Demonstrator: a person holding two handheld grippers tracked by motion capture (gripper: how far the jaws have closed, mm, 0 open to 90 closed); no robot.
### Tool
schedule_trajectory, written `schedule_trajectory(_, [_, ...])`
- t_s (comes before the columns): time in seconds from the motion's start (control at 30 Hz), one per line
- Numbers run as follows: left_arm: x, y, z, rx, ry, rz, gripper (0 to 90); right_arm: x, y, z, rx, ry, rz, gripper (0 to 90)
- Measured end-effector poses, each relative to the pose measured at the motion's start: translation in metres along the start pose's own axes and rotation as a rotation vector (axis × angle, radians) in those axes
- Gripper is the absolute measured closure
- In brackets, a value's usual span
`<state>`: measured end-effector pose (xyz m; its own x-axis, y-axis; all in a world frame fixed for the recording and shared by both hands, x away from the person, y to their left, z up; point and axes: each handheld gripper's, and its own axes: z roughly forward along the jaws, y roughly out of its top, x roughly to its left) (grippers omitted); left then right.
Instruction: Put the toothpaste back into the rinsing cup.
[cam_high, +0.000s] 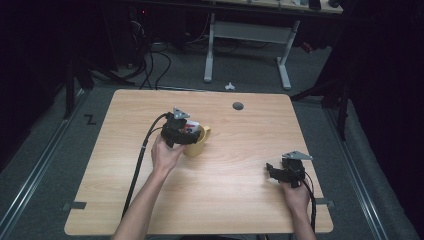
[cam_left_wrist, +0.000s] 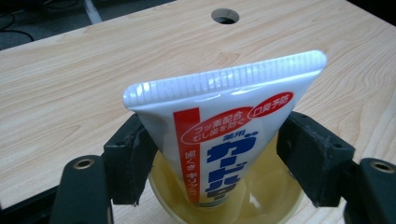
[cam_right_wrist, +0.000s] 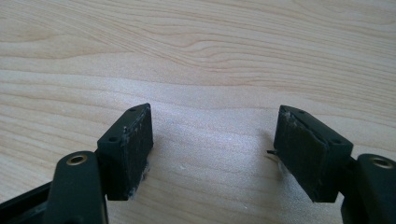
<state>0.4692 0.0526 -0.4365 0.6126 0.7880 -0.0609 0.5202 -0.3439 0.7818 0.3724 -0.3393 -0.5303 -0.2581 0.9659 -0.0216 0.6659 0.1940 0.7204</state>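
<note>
A white toothpaste tube (cam_left_wrist: 224, 116) with red and blue print stands crimped end up inside a yellow cup (cam_left_wrist: 261, 196). My left gripper (cam_left_wrist: 217, 126) has one black jaw on each side of the tube, close to its edges, without squeezing it. In the high view the left gripper (cam_high: 192, 131) hovers over the yellow cup (cam_high: 197, 145) at the table's middle left, and the tube (cam_high: 190, 128) peeks out under it. My right gripper (cam_high: 272, 172) rests near the front right of the table, open. Its jaws (cam_right_wrist: 215, 126) stand wide apart over bare wood.
The wooden table (cam_high: 240, 200) has a round cable hole (cam_high: 238, 106) near its far edge, also seen from the left gripper (cam_left_wrist: 225, 16). A white desk frame (cam_high: 247, 35) and floor cables lie beyond the table. Dark curtains flank both sides.
</note>
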Motion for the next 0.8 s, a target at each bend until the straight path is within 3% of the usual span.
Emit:
schedule_trajectory(0.43, [0.002, -0.001, -0.012, -0.007, 0.003, 0.012, 29.6, 0.000, 0.000, 0.000, 0.000, 0.001, 0.000, 28.3])
schedule_trajectory(0.8, [0.012, -0.011, -0.024, -0.030, 0.006, -0.027, 30.2, 0.000, 0.000, 0.000, 0.000, 0.000, 0.001, 28.3])
